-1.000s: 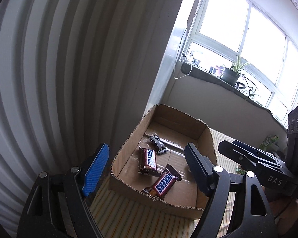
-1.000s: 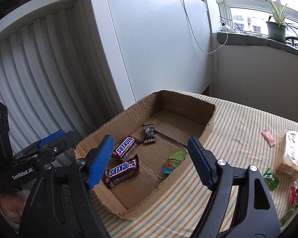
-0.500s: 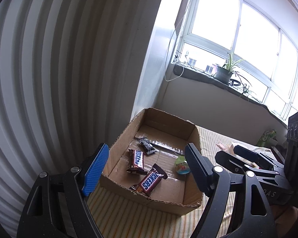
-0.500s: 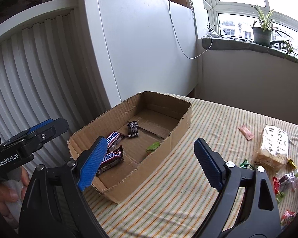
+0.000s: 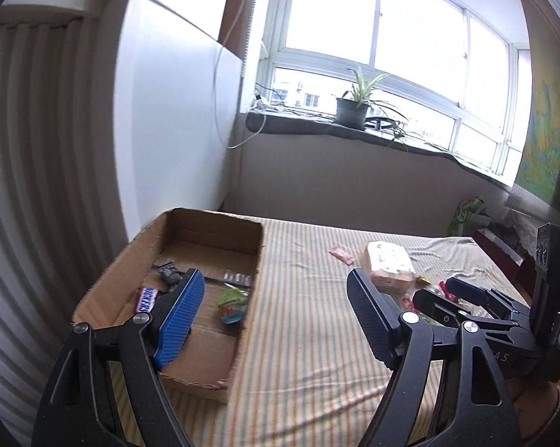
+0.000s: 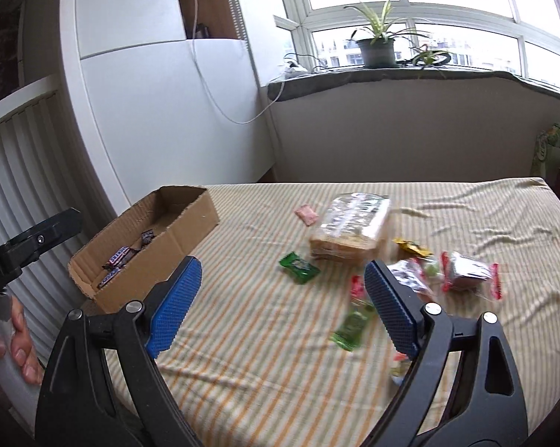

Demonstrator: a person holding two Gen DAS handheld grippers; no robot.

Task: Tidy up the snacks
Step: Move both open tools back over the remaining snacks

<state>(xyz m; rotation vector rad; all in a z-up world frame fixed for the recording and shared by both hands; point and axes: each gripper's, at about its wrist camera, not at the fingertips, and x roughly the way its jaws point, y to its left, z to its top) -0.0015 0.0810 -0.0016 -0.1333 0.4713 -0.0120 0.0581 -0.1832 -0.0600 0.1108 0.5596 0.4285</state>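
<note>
Cardboard box [image 6: 157, 257] sits at the left of the striped cloth [image 6: 265, 339] with candy bars [image 6: 118, 257] inside. More snacks [image 6: 462, 270] lie at the right. Left gripper [image 5: 276, 320] and right gripper [image 6: 283, 305] are both wide, holding nothing.

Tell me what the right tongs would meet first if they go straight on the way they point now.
Probably the striped tablecloth, just short of the small green packet. The right tongs are open and empty, tilted down at bare cloth. Depth is unclear, so the packet could come first.
</note>
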